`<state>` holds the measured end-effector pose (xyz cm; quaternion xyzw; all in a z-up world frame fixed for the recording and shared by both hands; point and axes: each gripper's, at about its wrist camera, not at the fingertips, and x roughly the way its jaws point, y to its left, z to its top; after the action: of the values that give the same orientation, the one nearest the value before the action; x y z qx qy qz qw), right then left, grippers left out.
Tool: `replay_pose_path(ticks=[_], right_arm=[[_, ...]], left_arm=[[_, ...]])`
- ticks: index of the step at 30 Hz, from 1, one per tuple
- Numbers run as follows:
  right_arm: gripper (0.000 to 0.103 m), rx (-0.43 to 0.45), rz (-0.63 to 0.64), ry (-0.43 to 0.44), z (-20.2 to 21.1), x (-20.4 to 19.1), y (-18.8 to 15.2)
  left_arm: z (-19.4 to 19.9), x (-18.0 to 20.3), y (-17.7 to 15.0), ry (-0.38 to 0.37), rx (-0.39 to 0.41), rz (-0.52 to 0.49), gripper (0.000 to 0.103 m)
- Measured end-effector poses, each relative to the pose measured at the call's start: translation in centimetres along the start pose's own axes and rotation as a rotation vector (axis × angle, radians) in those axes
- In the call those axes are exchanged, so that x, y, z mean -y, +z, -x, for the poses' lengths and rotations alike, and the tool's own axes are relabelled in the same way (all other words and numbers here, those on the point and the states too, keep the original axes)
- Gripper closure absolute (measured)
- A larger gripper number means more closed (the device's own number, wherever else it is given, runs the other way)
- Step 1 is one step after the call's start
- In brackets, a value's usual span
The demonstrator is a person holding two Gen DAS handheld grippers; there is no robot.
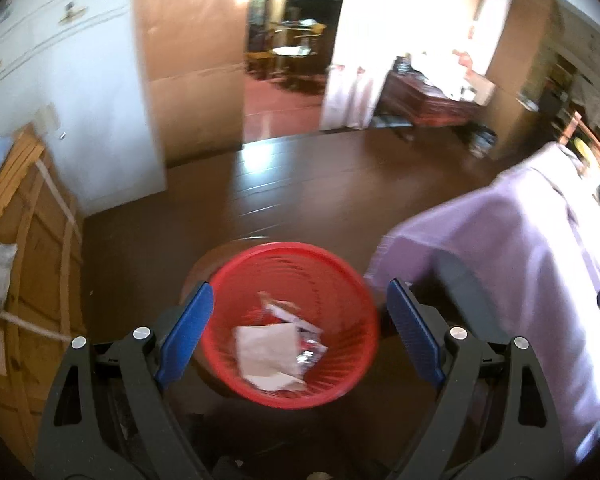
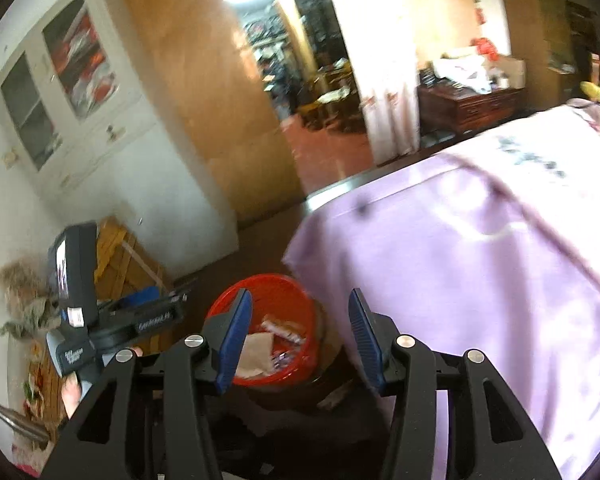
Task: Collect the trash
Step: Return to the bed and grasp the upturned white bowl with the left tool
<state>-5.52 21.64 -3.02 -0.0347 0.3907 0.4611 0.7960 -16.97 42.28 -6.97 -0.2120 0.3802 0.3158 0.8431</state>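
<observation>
Blue fingers (image 1: 188, 336) of the left gripper (image 1: 300, 332) are wide apart and hold nothing. Low in the middle of the frame, between them and farther off, a red basket (image 1: 339, 276) sits on the dark floor (image 1: 300, 192) with trash (image 1: 276, 348) inside. Fingers of the right gripper (image 2: 300, 336) are apart too, with the basket just past the left one, beside a purple cloth (image 2: 479, 264).

The left gripper (image 1: 300, 316) points down and forward, its two blue-padded fingers (image 1: 188, 332) spread wide with nothing between them. The right gripper (image 2: 300, 336) is posed much the same, jaws parted and empty. In the right wrist view the left gripper's body (image 2: 80, 304) sits off to the left, with the person's fingertips (image 2: 71, 394) (only partly visible) wrapped around its handle.
</observation>
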Motion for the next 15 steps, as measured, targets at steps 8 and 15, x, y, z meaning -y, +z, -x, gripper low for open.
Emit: replay_pose_path(ticks=[8,15], right_arm=[[0.052,0.136,-0.111,-0.100,8.3,8.5,-1.0],[0.048,0.226,-0.230,-0.231,16.9,17.5,-4.1]], left_arm=[[3.5,9.9,-1.0,-0.099,0.035,-0.186,0.014],[5.4,20.0,-2.7,-0.199,0.033,-0.374,0.013]])
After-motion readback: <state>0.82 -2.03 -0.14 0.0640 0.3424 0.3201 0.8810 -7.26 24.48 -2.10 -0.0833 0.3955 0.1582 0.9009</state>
